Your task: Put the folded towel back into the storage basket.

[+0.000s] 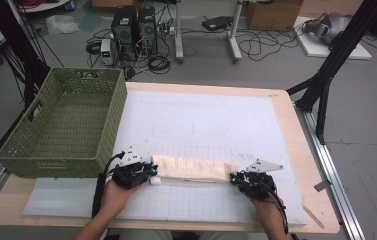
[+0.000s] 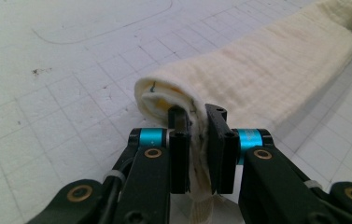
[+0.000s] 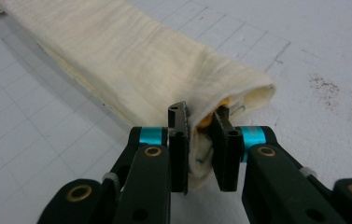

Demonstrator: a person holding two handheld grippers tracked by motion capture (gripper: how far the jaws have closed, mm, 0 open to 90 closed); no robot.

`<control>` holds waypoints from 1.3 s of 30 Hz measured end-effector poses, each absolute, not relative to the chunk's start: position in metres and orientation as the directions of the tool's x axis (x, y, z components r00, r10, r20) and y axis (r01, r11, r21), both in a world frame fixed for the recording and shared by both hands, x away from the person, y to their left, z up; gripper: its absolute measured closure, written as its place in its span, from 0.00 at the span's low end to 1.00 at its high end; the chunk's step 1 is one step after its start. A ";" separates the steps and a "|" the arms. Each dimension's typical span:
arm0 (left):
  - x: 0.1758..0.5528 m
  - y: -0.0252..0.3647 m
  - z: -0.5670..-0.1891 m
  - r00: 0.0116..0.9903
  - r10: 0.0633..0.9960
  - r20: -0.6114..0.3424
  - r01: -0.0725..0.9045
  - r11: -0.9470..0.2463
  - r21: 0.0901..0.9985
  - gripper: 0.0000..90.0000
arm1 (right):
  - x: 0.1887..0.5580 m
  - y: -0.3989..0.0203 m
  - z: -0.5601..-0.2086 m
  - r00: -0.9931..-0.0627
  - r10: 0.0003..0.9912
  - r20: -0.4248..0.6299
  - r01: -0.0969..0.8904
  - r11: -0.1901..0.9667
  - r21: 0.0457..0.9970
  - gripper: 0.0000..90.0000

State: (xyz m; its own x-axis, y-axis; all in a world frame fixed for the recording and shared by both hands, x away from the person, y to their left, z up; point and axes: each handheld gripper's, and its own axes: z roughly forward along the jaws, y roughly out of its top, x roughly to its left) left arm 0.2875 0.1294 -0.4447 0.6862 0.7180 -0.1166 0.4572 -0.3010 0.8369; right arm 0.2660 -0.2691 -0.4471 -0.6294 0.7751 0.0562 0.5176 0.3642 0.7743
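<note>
Cream folded cloth (image 1: 194,168) is lying across the near part of the white gridded mat (image 1: 201,120), running from nine to three o'clock between the two hands. At nine, the left gripper (image 1: 152,172) is pinching one end tight, and at three the right gripper (image 1: 234,178) is clamping the other. Over at ten o'clock, a green woven basket (image 1: 63,125) is sitting on the table.

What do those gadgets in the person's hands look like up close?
Both the left gripper and right gripper are black, with two flat black jaws, turquoise bands and brass-coloured rivets. Each carries a pale grey three-cornered plate on top and trails a black cable.
</note>
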 end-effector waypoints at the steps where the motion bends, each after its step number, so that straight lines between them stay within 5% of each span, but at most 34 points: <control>1: 0.287 0.130 -0.444 0.686 0.718 -0.120 0.457 -0.297 0.838 0.89 | 0.266 -0.269 -0.447 -0.626 0.778 0.055 0.518 0.363 0.775 0.88; 22: 0.281 0.138 -0.425 0.703 0.698 -0.135 0.403 -0.234 0.885 0.89 | 0.268 -0.277 -0.423 -0.597 0.797 0.092 0.462 0.248 0.852 0.88; 39: 0.276 0.139 -0.410 0.716 0.688 -0.115 0.352 -0.214 0.911 0.90 | 0.275 -0.276 -0.413 -0.603 0.797 0.038 0.421 0.277 0.863 0.88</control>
